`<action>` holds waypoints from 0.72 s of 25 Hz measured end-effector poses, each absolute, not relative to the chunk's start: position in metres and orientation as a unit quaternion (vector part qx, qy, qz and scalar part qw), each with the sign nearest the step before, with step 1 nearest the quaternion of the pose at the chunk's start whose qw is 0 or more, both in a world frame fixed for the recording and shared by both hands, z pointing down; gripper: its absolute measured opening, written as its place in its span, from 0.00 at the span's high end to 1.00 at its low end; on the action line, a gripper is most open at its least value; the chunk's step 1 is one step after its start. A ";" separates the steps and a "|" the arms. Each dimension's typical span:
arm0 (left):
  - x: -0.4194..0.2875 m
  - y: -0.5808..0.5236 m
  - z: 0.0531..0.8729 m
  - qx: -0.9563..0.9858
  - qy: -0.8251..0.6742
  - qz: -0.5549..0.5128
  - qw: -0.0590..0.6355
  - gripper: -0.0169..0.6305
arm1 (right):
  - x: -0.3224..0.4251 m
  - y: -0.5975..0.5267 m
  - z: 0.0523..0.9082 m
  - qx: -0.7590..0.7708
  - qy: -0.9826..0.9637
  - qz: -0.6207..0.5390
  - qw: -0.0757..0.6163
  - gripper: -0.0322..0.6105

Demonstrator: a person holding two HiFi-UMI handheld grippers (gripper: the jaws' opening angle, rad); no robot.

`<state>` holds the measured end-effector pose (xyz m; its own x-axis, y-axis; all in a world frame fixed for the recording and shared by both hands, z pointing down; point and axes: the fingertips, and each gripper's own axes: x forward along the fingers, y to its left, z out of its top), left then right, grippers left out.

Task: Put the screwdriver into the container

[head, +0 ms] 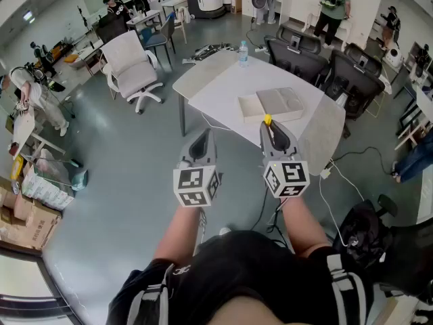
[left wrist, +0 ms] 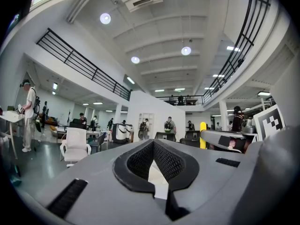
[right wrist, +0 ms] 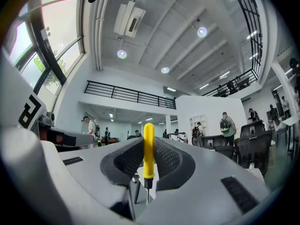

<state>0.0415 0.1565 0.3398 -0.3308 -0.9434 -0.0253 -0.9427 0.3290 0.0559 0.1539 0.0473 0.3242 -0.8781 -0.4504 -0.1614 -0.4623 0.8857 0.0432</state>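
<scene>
Right tool (head: 270, 123) pinches the yellow screwdriver (right wrist: 148, 149); left tool (head: 206, 133) is pressed together. The container (head: 252, 107) lies at 12 o'clock by the bench (head: 223, 80)'s near edge.

We can read no words, numbers, brands or signs in any view; whatever print there is stays too small.

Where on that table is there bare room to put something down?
The table is bare left of the container, up to the bottle at the far corner, and again at its right end. It is crowded behind, where black chairs stand close along the far edge.
</scene>
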 end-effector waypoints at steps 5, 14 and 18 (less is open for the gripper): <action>0.040 0.149 0.343 0.583 -0.812 -0.035 0.010 0.97 | 0.156 0.035 0.329 -0.243 0.966 0.036 0.074 0.85; 0.030 0.132 0.345 0.585 -0.810 -0.036 0.015 0.97 | 0.148 0.022 0.334 -0.244 0.967 0.031 0.069 0.85; 0.028 0.125 0.346 0.589 -0.807 -0.028 0.010 0.97 | 0.142 0.016 0.335 -0.244 0.967 0.028 0.068 0.85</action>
